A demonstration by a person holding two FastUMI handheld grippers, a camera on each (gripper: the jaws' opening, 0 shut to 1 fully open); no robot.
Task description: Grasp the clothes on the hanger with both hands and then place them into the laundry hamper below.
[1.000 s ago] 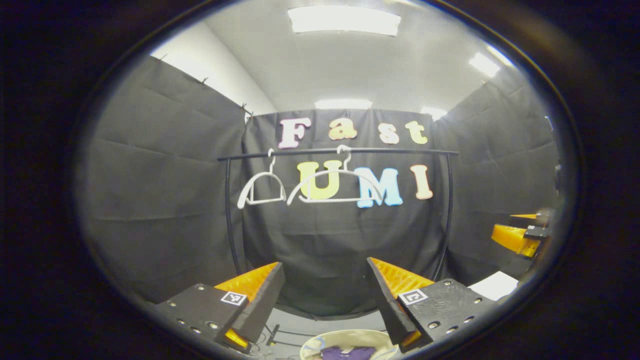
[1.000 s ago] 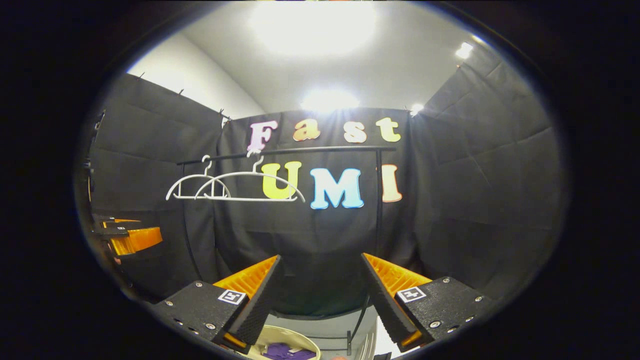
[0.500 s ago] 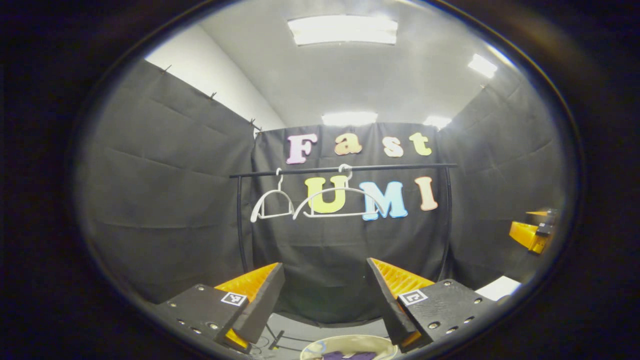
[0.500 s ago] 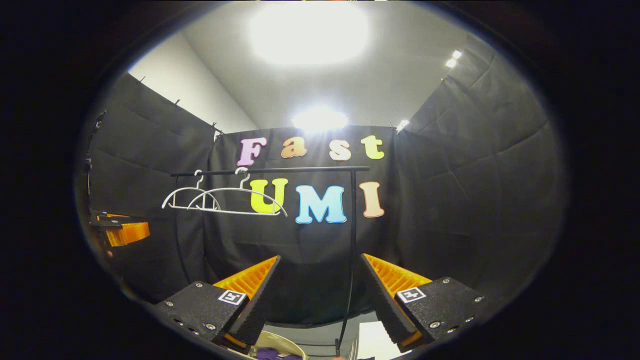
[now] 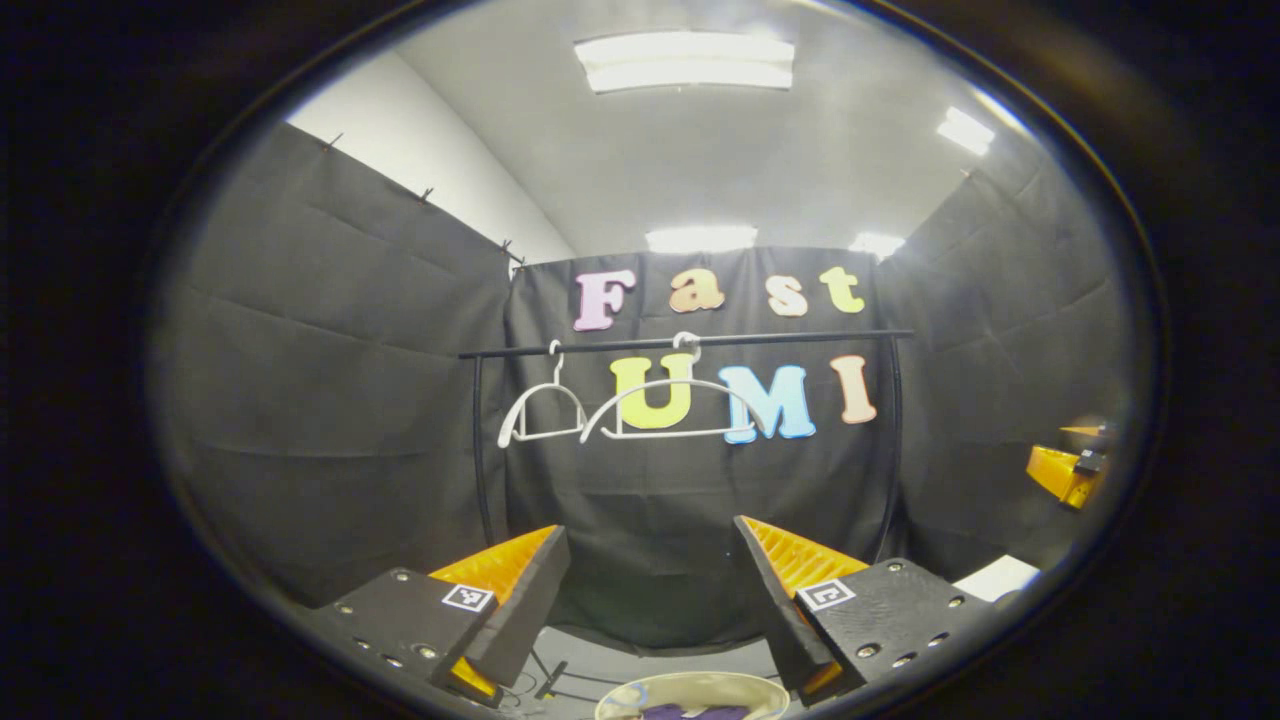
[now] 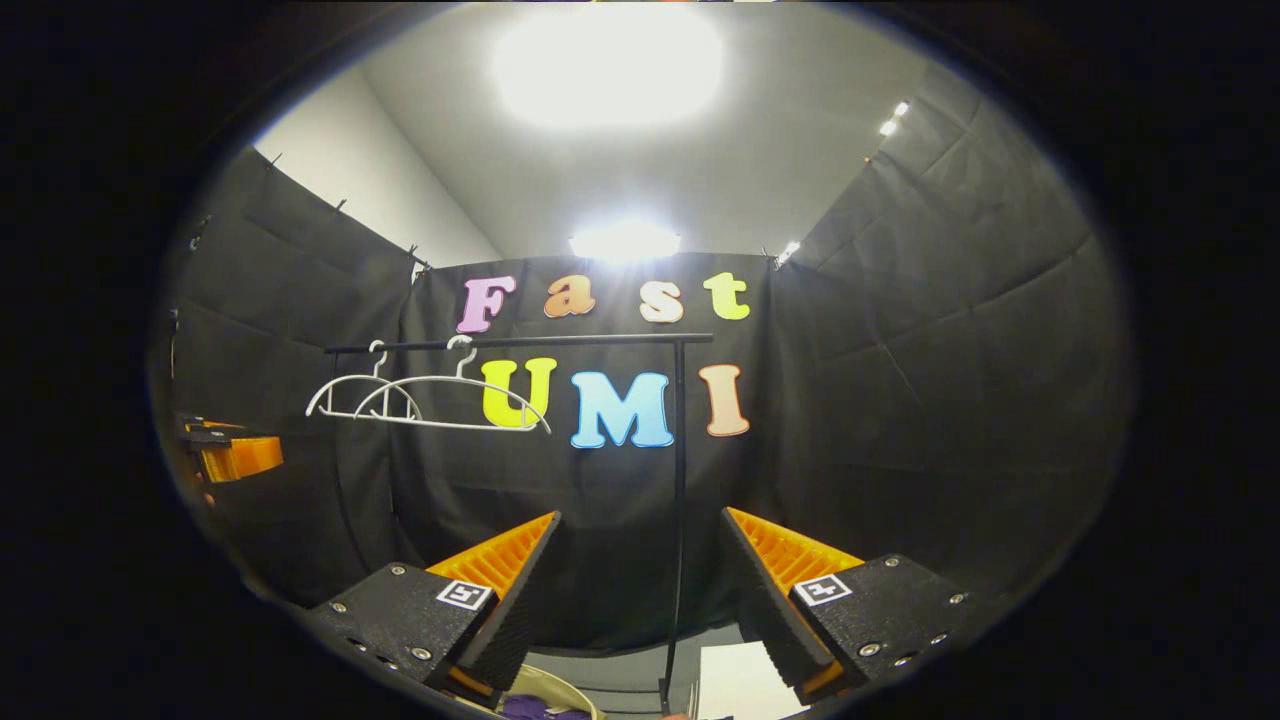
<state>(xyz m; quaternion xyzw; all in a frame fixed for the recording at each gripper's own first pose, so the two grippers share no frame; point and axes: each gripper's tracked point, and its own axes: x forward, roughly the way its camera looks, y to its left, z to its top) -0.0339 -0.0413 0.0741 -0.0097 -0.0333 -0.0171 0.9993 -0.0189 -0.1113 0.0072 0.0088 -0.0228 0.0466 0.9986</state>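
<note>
Both hand-held grippers (image 5: 650, 590) (image 6: 640, 590) gape empty; purple clothes (image 5: 695, 712) lie crumpled in the hamper (image 5: 690, 690).

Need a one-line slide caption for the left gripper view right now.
Open left tongs face two bare white hangers on the black rail; purple clothes already lie in the hamper below.

We see the laundry hamper (image 5: 690, 690) cut off by the bottom edge in the left gripper view; just its cream rim and a scrap of purple clothes (image 5: 680, 712) show. In the right gripper view the hamper is partly hidden behind the right gripper (image 6: 640, 580). The right gripper's far tips are cut at the left gripper view's edge.
</note>
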